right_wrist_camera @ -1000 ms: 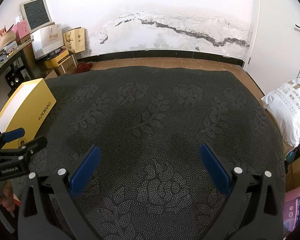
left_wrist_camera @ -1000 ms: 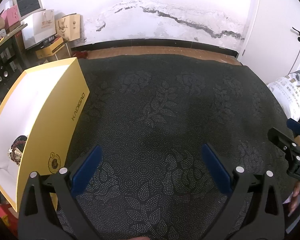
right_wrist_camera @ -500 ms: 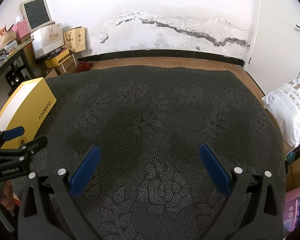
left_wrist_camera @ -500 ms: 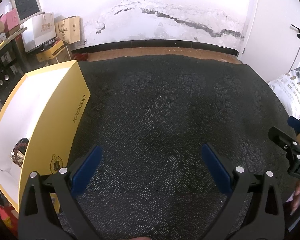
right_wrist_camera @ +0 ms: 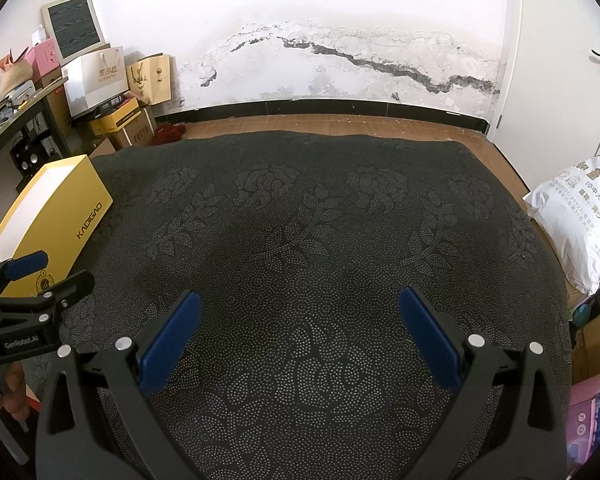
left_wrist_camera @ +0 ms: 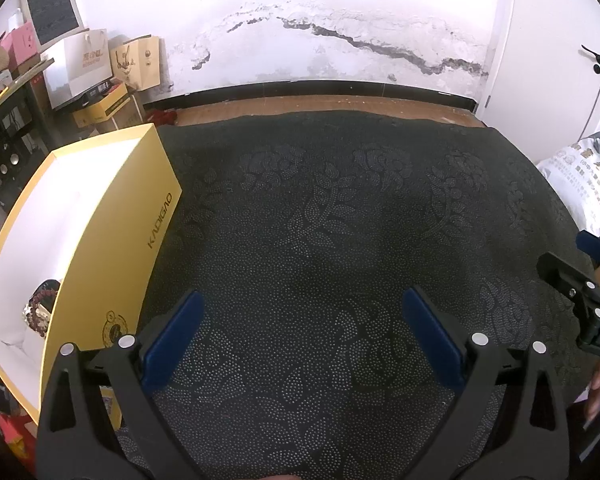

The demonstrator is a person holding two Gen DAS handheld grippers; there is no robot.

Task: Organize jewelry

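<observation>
An open yellow box (left_wrist_camera: pixel 112 236) with a white inside stands at the left edge of the dark patterned cloth (left_wrist_camera: pixel 340 220). Beaded jewelry (left_wrist_camera: pixel 42 306) lies in its near corner. My left gripper (left_wrist_camera: pixel 300 320) is open and empty, above the cloth just right of the box. My right gripper (right_wrist_camera: pixel 300 320) is open and empty over the cloth's middle. The box also shows in the right wrist view (right_wrist_camera: pixel 56 220), with the left gripper (right_wrist_camera: pixel 36 280) in front of it. The right gripper shows at the right edge of the left wrist view (left_wrist_camera: pixel 580 276).
The cloth covers a raised surface that ends at a wooden floor (right_wrist_camera: pixel 340 128) and a cracked white wall. Cartons and paper bags (right_wrist_camera: pixel 112 84) are stacked at the far left. A white printed sack (right_wrist_camera: pixel 580 216) lies at the right edge, by a white door (right_wrist_camera: pixel 572 60).
The left wrist view has shifted a little, so the yellow box sits slightly further right and shows more of its inside. The right gripper has hardly moved. Both stay open.
</observation>
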